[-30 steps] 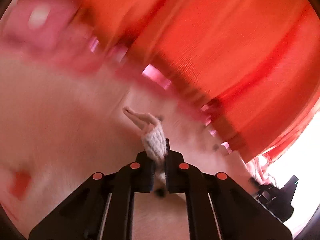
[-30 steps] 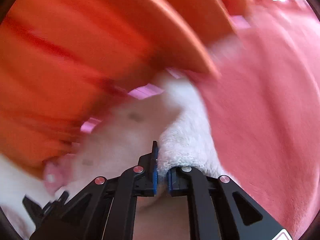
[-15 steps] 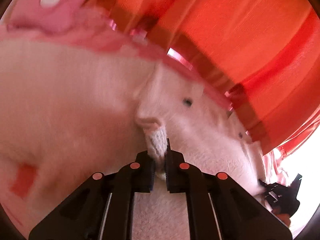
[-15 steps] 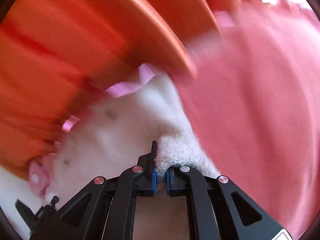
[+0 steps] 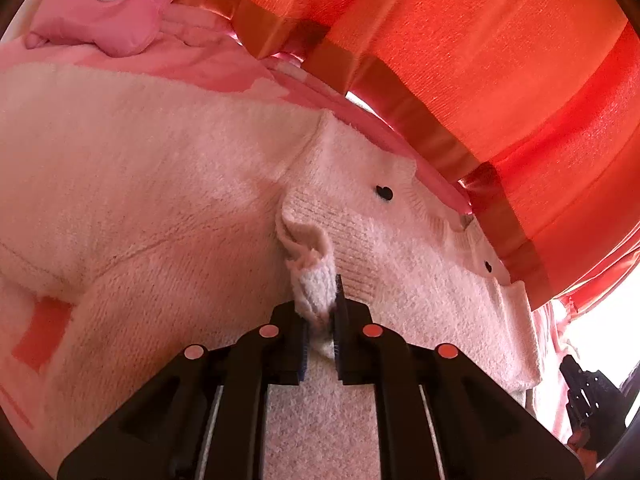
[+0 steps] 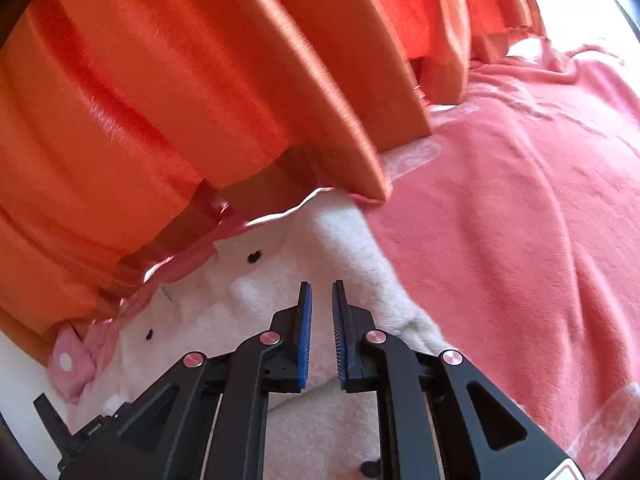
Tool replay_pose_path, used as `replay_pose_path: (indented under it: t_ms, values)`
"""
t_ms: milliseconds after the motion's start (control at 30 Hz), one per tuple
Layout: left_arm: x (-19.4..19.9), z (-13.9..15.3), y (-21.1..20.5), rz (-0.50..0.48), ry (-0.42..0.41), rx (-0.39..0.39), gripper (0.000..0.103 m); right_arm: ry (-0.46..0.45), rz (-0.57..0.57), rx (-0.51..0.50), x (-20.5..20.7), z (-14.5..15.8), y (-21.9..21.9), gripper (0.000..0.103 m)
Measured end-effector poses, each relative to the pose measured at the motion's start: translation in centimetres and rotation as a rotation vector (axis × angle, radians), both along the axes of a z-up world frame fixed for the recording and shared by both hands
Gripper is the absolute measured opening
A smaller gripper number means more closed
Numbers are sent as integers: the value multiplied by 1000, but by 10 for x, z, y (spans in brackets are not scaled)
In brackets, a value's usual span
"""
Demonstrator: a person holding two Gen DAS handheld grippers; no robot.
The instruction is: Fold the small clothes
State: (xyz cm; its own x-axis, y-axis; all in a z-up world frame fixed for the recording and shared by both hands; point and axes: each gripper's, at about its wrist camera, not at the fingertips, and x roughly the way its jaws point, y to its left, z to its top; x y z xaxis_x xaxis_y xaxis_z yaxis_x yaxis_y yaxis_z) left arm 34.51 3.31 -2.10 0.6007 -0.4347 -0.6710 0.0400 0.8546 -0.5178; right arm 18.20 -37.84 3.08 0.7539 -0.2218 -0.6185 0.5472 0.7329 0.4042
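Observation:
A cream fuzzy sweater (image 5: 160, 184) with small black buttons (image 5: 384, 192) lies spread on the bed. My left gripper (image 5: 319, 292) stands low over it. A pinched tuft of the sweater's knit sits between its pads, and the jaws are starting to open. In the right wrist view the same sweater (image 6: 224, 320) lies under my right gripper (image 6: 322, 284). Its blue pads stand apart and are opening, with nothing between them. The sweater's right edge runs beside the coral blanket.
An orange curtain (image 5: 480, 60) hangs close behind the sweater, and its hem (image 6: 280, 168) meets the bed. A pink pouch with a white disc (image 5: 108, 4) lies at the far left. The coral blanket (image 6: 520, 220) covers the bed to the right.
My right gripper has let go of the sweater's edge and its jaws have parted. My left gripper has sunk with its fold, and the sweater now lies flat.

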Motion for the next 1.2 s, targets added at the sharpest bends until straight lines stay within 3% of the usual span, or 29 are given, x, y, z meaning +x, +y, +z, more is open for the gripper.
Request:
replay_pose_path:
  t_ms: [100,167,233,300,367,400,433,500,600,633,667,700,767,867,967,1200]
  values:
    - [-1,1,-1,1,-4,11,10,79,82,13,19,-13,-3,10]
    - [0,1,-1,0,-3,6,10,219,77,142,34,-50,-18,8]
    - [0,0,1,0,1,-2,10,174,5,277,26,-65,-36,0]
    - [0,0,1,1,4,-6,10,152,8,188,24,-45,-31,1]
    - [0,2,3,7,8,-13,10,160,25,28,29,-28,-17,1]
    - [0,3,4,15,9,-21,10,216,29,16,36,-35,-17,1]
    - [-2,6,7,28,5,-35,10,274,31,80,43,-52,-23,1]
    - [-5,20,20,58,-31,-53,10,251,0,108,41,-57,-26,0]
    - [-15,49,70,214,-101,-34,16,195,58,-42,49,-31,-2,9]
    - [-17,52,85,260,-104,-40,33,189,78,-70,51,-28,5,10]
    - [-22,56,116,367,-94,-48,54,193,105,-90,55,-27,12,10]
    - [-27,55,140,453,-82,-51,61,198,130,-92,59,-28,17,10]
    - [-35,48,197,633,-17,-37,64,202,162,-65,64,-33,23,10]
    - [-43,37,253,761,52,-19,64,200,199,-52,67,-36,35,10]
    - [-40,34,287,821,102,15,64,191,225,-64,65,-35,49,11]
    - [-11,20,317,873,148,95,64,192,259,-49,64,-37,59,14]
